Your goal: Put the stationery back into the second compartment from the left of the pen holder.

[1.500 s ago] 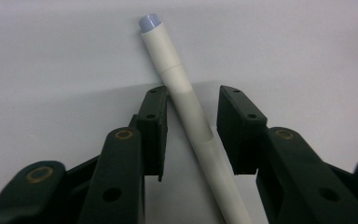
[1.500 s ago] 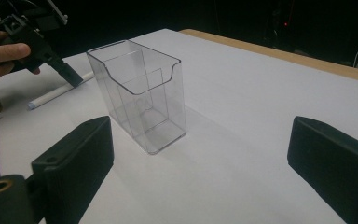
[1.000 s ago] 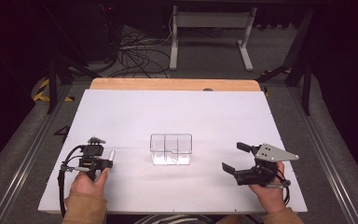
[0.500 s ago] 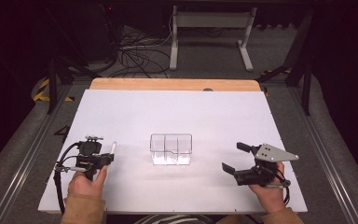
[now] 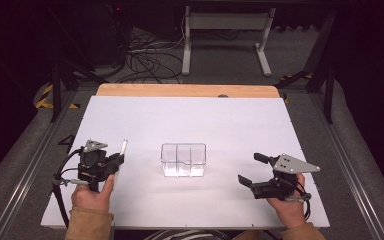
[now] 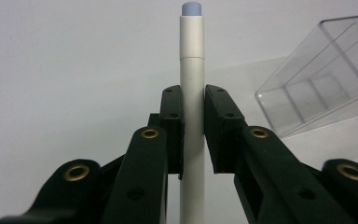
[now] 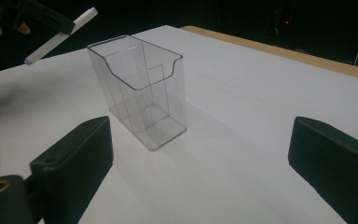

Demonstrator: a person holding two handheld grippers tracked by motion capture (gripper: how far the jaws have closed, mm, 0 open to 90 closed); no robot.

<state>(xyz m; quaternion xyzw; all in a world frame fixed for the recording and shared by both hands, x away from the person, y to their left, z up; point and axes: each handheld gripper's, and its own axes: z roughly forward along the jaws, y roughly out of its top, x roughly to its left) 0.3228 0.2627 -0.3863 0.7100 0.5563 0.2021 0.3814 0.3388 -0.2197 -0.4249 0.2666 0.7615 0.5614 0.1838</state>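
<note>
Two grippers flank a clear divided box at mid-table. Left gripper clamps a white pen, its lower end cut off by the frame edge. Right gripper rests with jaws spread wide, holding nothing.

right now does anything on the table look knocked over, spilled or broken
Nothing stands out. The clear plastic divided box stands upright and empty mid-table on the white sheet. The left claw grips a white pen-like stick with a bluish tip; the right claw is open and empty.

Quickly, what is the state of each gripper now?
Left gripper: closed on the white pen.
Right gripper: open, holding nothing.
</note>
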